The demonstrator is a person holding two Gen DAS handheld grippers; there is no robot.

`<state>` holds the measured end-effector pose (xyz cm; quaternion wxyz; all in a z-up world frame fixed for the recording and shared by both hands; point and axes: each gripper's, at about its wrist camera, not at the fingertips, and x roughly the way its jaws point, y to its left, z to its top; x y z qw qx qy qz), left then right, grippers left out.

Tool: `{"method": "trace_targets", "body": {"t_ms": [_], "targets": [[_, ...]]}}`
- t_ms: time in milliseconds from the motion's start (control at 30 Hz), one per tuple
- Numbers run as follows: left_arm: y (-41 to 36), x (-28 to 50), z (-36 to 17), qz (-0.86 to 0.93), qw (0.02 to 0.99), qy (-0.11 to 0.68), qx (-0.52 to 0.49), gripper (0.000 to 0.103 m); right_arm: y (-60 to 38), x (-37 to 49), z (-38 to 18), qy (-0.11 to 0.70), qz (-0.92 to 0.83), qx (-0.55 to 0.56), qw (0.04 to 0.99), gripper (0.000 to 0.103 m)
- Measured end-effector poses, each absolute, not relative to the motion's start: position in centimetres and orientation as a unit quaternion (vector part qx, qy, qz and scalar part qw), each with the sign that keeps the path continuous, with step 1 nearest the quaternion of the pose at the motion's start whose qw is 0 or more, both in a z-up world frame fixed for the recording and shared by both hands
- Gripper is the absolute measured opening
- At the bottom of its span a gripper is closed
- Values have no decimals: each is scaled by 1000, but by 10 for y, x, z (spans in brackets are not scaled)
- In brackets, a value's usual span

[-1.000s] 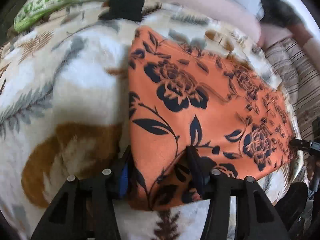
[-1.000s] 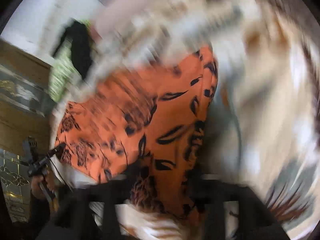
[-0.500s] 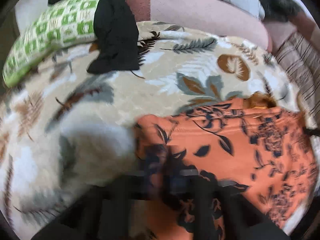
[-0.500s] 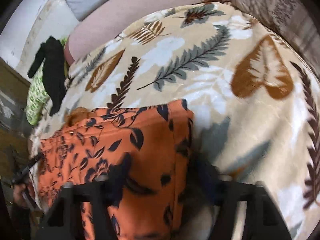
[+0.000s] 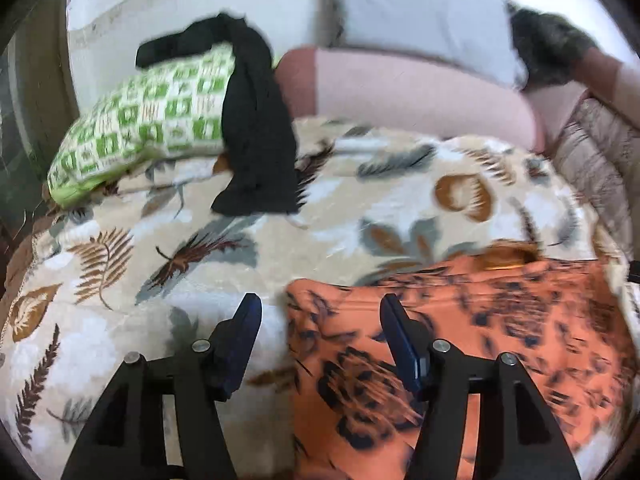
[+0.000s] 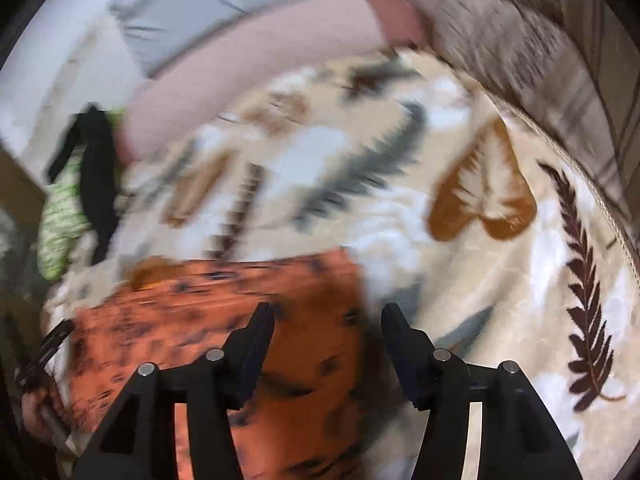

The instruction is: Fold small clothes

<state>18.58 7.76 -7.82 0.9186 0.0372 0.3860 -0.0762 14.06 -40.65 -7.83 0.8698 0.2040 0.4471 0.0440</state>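
An orange garment with a dark flower print (image 5: 472,344) lies folded flat on a leaf-patterned blanket (image 5: 168,272). My left gripper (image 5: 320,316) is open and empty, above the garment's left edge. In the right wrist view the same garment (image 6: 224,320) lies at lower left. My right gripper (image 6: 328,320) is open and empty, above the garment's right edge. Both views are motion-blurred.
A black garment (image 5: 252,128) drapes over a green-and-white pillow (image 5: 152,120) at the back left. A pink bolster (image 5: 404,92) and a grey pillow (image 5: 420,16) lie behind. A striped brown cushion (image 6: 532,40) borders the blanket on the right.
Both grippers held the garment's near edge a second ago. They carried it away from me, folded it over, let go and opened. The garment is now about half as deep.
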Motion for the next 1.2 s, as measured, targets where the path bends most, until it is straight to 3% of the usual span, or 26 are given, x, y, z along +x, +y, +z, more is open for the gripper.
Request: {"method": "trace_targets", "body": {"t_ms": [133, 233, 267, 300, 333, 367, 400, 433, 500, 600, 633, 700, 800, 967, 1100, 1167, 1200], "targets": [[58, 140, -79, -112, 913, 391, 33, 63, -375, 122, -84, 460, 164, 264, 832, 66], [44, 142, -140, -78, 874, 471, 89, 63, -384, 127, -134, 506, 129, 273, 808, 66], [44, 144, -156, -68, 863, 491, 102, 66, -405, 128, -154, 512, 88, 312, 796, 61], [44, 139, -153, -69, 873, 472, 102, 66, -428, 120, -162, 490, 71, 385, 779, 41], [43, 132, -140, -66, 881, 458, 102, 66, -435, 113, -157, 477, 63, 403, 778, 42], [42, 129, -130, -71, 884, 452, 95, 66, -434, 105, -143, 468, 54, 386, 793, 51], [40, 125, -120, -79, 891, 440, 84, 67, -428, 97, -127, 460, 60, 360, 809, 71], [38, 121, -113, -83, 896, 430, 78, 71, -419, 86, -112, 448, 87, 347, 819, 73], [31, 114, -105, -92, 903, 414, 68, 81, -403, 75, -105, 442, 148, 354, 811, 74], [19, 116, -133, -100, 885, 448, 73, 82, -391, 64, -132, 486, 144, 330, 796, 74], [16, 120, -152, -92, 868, 481, 87, 83, -399, 62, -153, 510, 109, 335, 785, 64], [17, 114, -147, -89, 880, 457, 92, 83, -419, 54, -157, 487, 86, 400, 772, 50], [12, 111, -126, -104, 887, 445, 72, 83, -415, 58, -115, 454, 93, 344, 817, 75], [2, 116, -131, -106, 884, 451, 67, 84, -399, 131, -103, 446, 179, 368, 796, 75], [2, 119, -146, -99, 877, 466, 65, 84, -431, 207, -161, 484, 110, 391, 775, 74], [4, 120, -145, -99, 876, 469, 61, 84, -463, 208, -176, 433, 101, 507, 739, 73], [6, 120, -144, -98, 876, 469, 54, 84, -469, 199, -164, 414, 84, 504, 753, 73]]}}
